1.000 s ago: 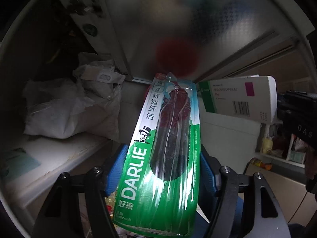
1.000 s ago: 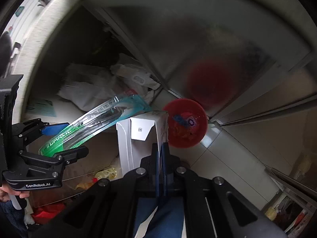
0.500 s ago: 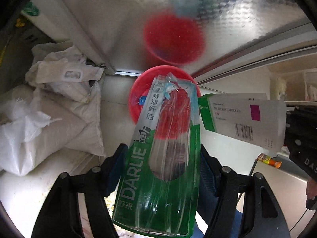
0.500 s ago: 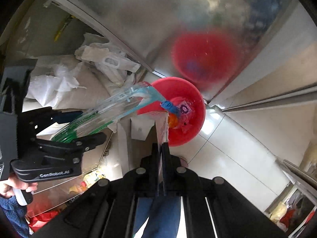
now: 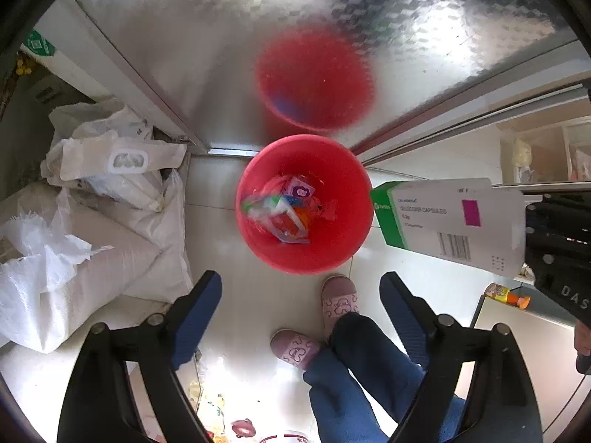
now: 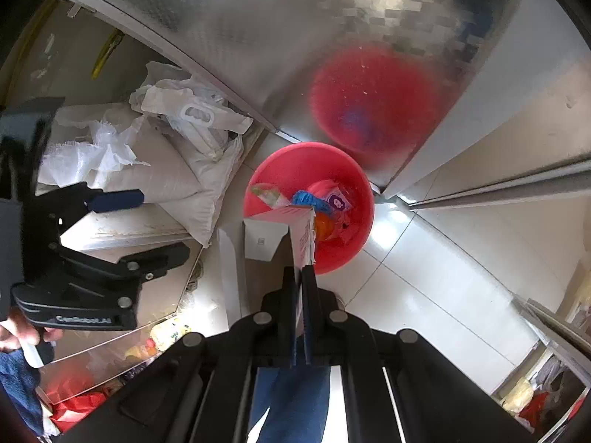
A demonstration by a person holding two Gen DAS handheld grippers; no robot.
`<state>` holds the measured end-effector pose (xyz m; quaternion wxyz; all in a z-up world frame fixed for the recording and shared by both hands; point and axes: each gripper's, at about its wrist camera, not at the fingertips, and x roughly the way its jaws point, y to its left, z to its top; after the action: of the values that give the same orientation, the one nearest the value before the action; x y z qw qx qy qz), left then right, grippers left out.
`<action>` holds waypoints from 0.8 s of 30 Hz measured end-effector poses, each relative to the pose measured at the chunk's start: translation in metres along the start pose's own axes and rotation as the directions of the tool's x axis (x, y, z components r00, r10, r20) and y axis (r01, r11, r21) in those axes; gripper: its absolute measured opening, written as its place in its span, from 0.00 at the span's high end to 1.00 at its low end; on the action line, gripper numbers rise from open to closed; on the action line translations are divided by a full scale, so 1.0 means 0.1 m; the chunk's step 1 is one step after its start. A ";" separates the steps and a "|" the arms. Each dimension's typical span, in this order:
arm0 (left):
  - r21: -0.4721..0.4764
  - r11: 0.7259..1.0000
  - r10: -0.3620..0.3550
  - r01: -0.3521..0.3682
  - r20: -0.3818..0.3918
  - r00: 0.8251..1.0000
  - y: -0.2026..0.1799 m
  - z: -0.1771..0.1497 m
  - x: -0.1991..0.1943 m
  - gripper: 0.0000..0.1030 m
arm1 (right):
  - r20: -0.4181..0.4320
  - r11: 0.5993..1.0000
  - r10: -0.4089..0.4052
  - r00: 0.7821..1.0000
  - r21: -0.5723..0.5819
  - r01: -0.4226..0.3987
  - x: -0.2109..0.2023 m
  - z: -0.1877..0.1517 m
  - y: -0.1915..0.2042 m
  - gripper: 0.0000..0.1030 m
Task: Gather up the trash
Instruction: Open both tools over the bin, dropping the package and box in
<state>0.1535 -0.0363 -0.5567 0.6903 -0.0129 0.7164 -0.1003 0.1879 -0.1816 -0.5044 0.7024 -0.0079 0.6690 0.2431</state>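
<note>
Below the left claw (image 5: 301,308), a red bucket (image 5: 332,251) stands on the pale tiled floor (image 5: 240,295), against a shiny metal panel (image 5: 229,37) that mirrors it. The left claw's jaws have just been opening and now stand wide apart with nothing between them; its blue pads (image 5: 197,317) frame the near rim of the bucket. A green toothbrush package (image 5: 269,208) lies blurred inside the bucket among other colourful wrappers. To the right of the left claw, the right claw (image 6: 300,280) is clamped tight on a flap of a white and green medicine box (image 5: 447,217), which hangs in the air just beside the bucket's right rim; from the right wrist view the box's open end (image 6: 266,240) sits ahead of the closed jaws, overlapping the bucket's near edge. White woven sacks (image 5: 74,243) are piled to the left of the left claw. A person's pink slippers (image 5: 338,295) and blue trouser legs (image 5: 354,380) stand near the bucket.
</note>
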 end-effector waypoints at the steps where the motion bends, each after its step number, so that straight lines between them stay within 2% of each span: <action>1: -0.003 1.000 0.001 -0.001 -0.001 1.000 0.01 0.01 -0.01 0.16 | -0.002 1.000 0.002 1.000 -0.003 -0.002 0.02 0.01 0.01 0.97; 6: -0.024 1.000 0.020 -0.019 0.030 0.999 0.02 0.00 -0.10 0.13 | -0.001 1.000 0.013 1.000 -0.008 -0.013 0.09 0.05 0.05 0.97; 8: -0.028 0.999 0.028 -0.027 0.035 0.999 0.04 -0.01 -0.11 0.00 | -0.003 1.000 0.013 1.000 -0.010 -0.013 0.14 0.07 0.08 0.97; 11: -0.042 0.999 0.030 -0.028 0.061 0.998 0.10 -0.04 -0.13 0.00 | -0.011 1.000 0.019 1.000 -0.008 -0.019 0.24 0.10 0.07 0.97; 18: -0.043 0.995 0.086 -0.085 0.030 0.996 0.19 -0.11 -0.01 0.00 | -0.022 0.998 -0.012 1.000 -0.065 0.010 0.47 0.18 0.17 0.95; 19: -0.042 0.995 0.092 -0.091 0.027 0.995 0.19 -0.12 0.00 0.00 | -0.028 0.998 -0.013 1.000 -0.069 0.011 0.49 0.19 0.18 0.89; 20: -0.043 0.995 0.093 -0.092 0.029 0.995 0.19 -0.13 0.01 0.00 | -0.031 0.997 -0.012 0.999 -0.073 0.009 0.51 0.21 0.18 0.72; 21: -0.047 0.994 0.097 -0.095 0.026 0.995 0.19 -0.15 0.01 0.00 | -0.028 0.997 -0.014 0.999 -0.075 0.012 0.52 0.22 0.18 0.60; 22: -0.050 0.994 0.100 -0.099 0.025 0.995 0.20 -0.16 0.01 0.00 | -0.018 0.997 -0.014 1.000 -0.079 0.012 0.53 0.22 0.18 0.39; 23: -0.052 0.993 0.103 -0.102 0.023 0.994 0.21 -0.17 0.02 0.00 | -0.004 0.996 -0.018 1.000 -0.082 0.017 0.52 0.23 0.17 0.30; 24: -0.053 0.993 0.105 -0.104 0.021 0.994 0.21 -0.19 0.01 0.00 | 0.002 0.996 -0.026 1.000 -0.084 0.026 0.51 0.23 0.17 0.29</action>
<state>0.1373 -0.0132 -0.5606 0.7025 0.0056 0.7103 -0.0453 0.2023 -0.1420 -0.5449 0.7048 -0.0459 0.6578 0.2616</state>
